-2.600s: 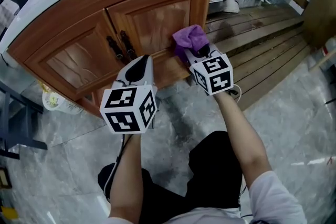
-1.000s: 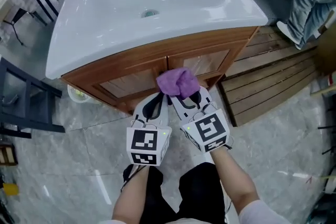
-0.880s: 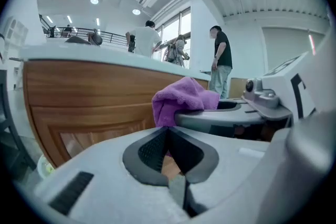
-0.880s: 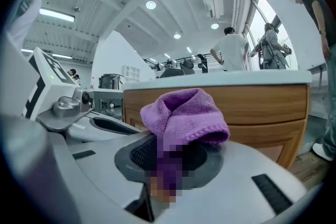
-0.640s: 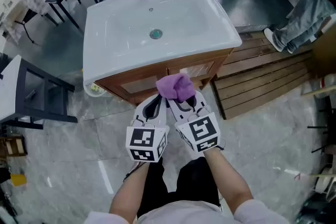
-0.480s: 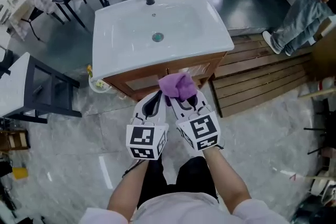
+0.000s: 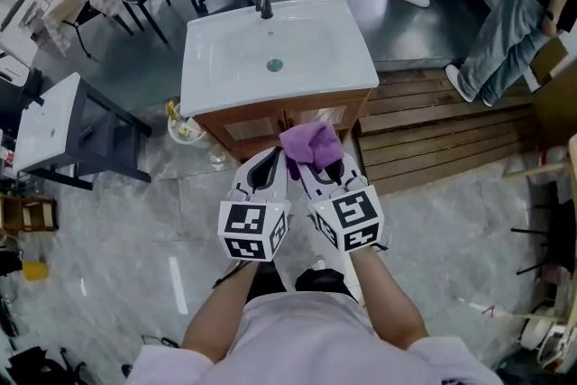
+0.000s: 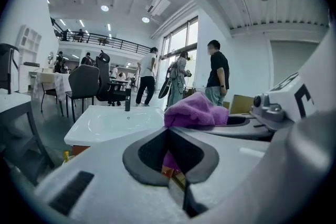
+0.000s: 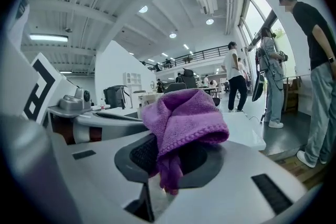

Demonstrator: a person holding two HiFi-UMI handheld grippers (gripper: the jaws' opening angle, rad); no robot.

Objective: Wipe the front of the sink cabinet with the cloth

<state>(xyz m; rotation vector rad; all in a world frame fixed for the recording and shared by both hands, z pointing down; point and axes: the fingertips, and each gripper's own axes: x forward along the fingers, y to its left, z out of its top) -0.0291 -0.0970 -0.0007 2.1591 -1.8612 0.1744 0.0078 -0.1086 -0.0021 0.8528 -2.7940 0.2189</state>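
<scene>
The head view looks steeply down from well above, taking in the whole white sink (image 7: 275,59), its wooden cabinet (image 7: 248,123), the grey floor (image 7: 135,221) and, close beneath the lens, the left gripper (image 7: 273,161) and right gripper (image 7: 317,167) side by side. The left gripper view sits low on its gripper and faces almost level along the jaws — the sink top lies just beyond, standing people (image 8: 216,73) far off. The right gripper view faces much the same way, with the purple cloth (image 9: 181,118) filling its near middle. All three views share the cloth and the sink; each gripper view catches the other gripper at one side.
</scene>
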